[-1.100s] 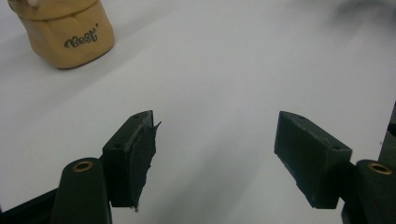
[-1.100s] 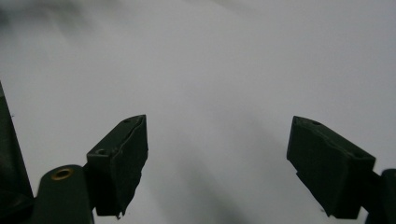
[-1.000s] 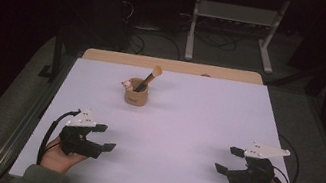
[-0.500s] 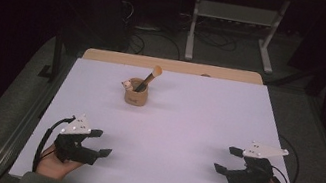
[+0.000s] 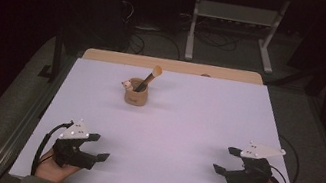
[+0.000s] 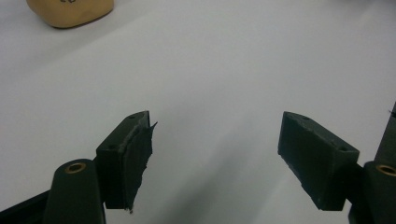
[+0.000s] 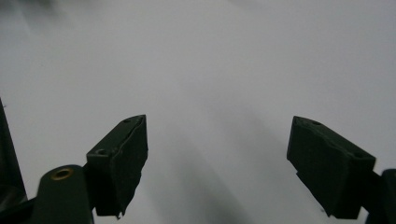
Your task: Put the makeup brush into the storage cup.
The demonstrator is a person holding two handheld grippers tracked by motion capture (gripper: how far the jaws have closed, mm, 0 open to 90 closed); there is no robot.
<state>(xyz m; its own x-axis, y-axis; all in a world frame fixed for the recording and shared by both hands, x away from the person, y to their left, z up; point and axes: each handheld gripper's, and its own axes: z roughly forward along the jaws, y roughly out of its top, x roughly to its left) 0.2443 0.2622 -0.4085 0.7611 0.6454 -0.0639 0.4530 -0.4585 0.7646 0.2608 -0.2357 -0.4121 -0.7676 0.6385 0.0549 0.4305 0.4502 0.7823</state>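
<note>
A tan wooden cup (image 5: 136,95) stands upright on the white table (image 5: 186,121), toward the back and left of centre. A brush (image 5: 148,78) with a light tip leans out of it, and a small pale object rests at its rim. My left gripper (image 5: 96,147) lies open at the front left, held in a hand, well short of the cup. My right gripper (image 5: 226,161) is open at the front right, also in a hand. In the left gripper view the cup's base (image 6: 70,11) shows at the top left, far beyond the open gripper (image 6: 215,140). The right gripper (image 7: 217,144) looks over bare table.
A strip of bare wood (image 5: 170,65) runs along the table's far edge. Behind it on the dark floor stand a metal frame (image 5: 234,23) and loose cables (image 5: 160,40). A black rail (image 5: 22,127) borders the table's left side.
My left gripper has drifted back toward the table's front edge and a little left. The right gripper has hardly moved. Both stay open.
</note>
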